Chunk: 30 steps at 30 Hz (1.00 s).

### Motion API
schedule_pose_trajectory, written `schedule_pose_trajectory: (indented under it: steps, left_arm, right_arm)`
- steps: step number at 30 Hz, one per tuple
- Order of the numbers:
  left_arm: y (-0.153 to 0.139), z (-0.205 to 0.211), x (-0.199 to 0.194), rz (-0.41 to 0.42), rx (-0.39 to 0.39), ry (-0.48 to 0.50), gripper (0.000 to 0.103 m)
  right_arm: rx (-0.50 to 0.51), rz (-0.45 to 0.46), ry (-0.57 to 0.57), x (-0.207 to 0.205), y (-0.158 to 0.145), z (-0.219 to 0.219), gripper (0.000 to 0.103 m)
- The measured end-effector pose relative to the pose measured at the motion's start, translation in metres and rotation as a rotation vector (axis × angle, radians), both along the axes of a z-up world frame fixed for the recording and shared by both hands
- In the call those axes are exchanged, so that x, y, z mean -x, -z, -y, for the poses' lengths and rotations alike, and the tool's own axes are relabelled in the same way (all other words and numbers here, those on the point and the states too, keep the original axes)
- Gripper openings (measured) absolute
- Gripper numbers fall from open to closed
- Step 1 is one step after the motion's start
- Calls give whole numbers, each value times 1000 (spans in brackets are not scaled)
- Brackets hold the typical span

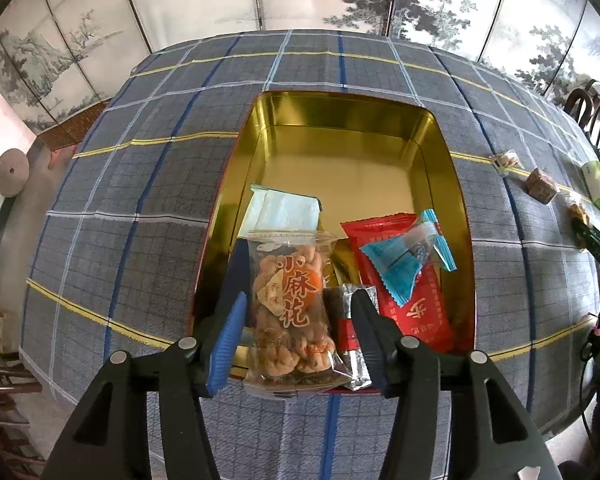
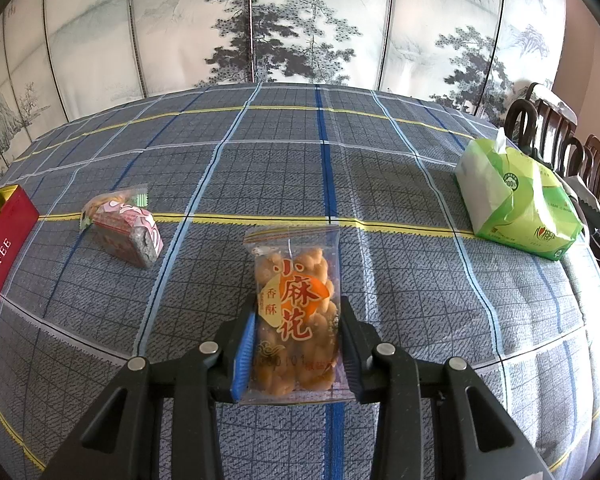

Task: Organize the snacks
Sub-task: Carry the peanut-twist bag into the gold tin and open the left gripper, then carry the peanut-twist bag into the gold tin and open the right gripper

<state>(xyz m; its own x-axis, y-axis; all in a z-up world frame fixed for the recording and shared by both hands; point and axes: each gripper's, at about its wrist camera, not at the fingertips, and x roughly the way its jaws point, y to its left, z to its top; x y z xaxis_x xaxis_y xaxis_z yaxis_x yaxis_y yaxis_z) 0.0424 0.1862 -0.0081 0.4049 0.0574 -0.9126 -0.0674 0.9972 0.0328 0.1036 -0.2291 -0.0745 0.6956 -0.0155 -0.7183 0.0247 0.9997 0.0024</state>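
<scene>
Snacks are being sorted into the gold-lined tin (image 1: 440,152) on the plaid worktop (image 2: 380,184): the left hand-held gripper (image 1: 298,320) is seen with its jaws apart around a twisted-dough packet (image 1: 290,304) lying at the tin's near edge, pads looking clear of it, so a drop-off seems just done. The right hand-held gripper (image 2: 296,344) is clamped on a second twisted-dough packet (image 2: 296,312) off to the side, near a pink-wrapped cake (image 2: 128,236) and a tissue pack (image 2: 516,204). Next, that packet probably needs to be carried over the rim and let go on the bare floor of the tin, once the left one is pulled clear.
</scene>
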Motion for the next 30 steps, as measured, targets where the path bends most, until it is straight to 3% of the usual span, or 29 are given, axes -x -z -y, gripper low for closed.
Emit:
schedule_pose_trajectory:
  steps: [11,15,20,30]
  left_arm:
    - [-5,6,5,28,-13,-2,63]
    - [-7,10,8,45,-41,-9,71]
    - [-12,11,10,63,-11,-28,75]
    - [-17,17,16,102,-49,-50,82]
  right_arm:
    - [-3,-1,6,0,0,2,37]
    - [-4,-3,22,2,-2,5,37]
    - [-7,-16,44,0,-3,9,37]
    - [-6,-26,62,0,-9,5,37]
